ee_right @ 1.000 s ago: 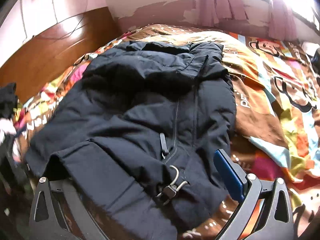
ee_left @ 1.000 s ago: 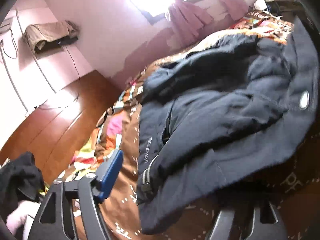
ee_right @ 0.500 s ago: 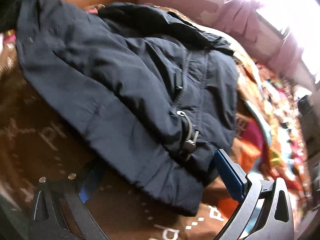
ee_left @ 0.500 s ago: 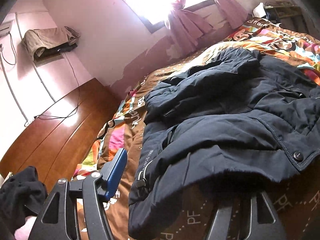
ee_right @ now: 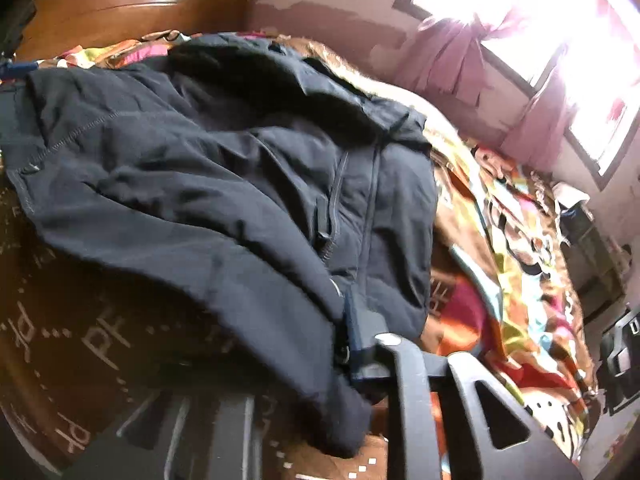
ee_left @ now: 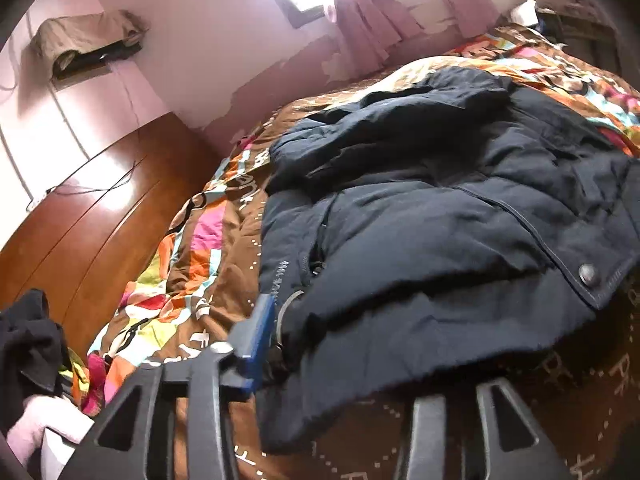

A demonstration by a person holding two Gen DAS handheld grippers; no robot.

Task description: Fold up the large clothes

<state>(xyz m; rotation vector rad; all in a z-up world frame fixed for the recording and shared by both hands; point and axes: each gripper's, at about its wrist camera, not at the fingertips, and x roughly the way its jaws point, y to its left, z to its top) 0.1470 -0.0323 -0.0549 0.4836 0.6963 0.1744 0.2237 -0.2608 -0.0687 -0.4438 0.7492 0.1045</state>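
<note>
A dark navy padded jacket (ee_left: pixel 440 232) lies spread on a bed with a brown, brightly patterned cover (ee_left: pixel 200 264). In the left wrist view my left gripper (ee_left: pixel 344 360) is closing on the jacket's near hem corner. Its blue pad (ee_left: pixel 260 336) presses the cloth by a metal ring, and the other finger is hidden under the fabric. In the right wrist view my right gripper (ee_right: pixel 304 364) is closing on the jacket (ee_right: pixel 200 168) at its other hem corner. There the blue pad (ee_right: pixel 358 332) bears against the cloth near the zip's end.
A wooden headboard (ee_left: pixel 80 232) runs along the left of the bed. Dark and pink clothes (ee_left: pixel 28 352) are piled at the near left. Pink curtains (ee_right: pixel 460 52) hang by a bright window behind the bed. Dark furniture (ee_right: pixel 592 248) stands at the right.
Both grippers have narrowed from wide open onto the jacket's near hem, one at each corner. The right one swung down and rolled.
</note>
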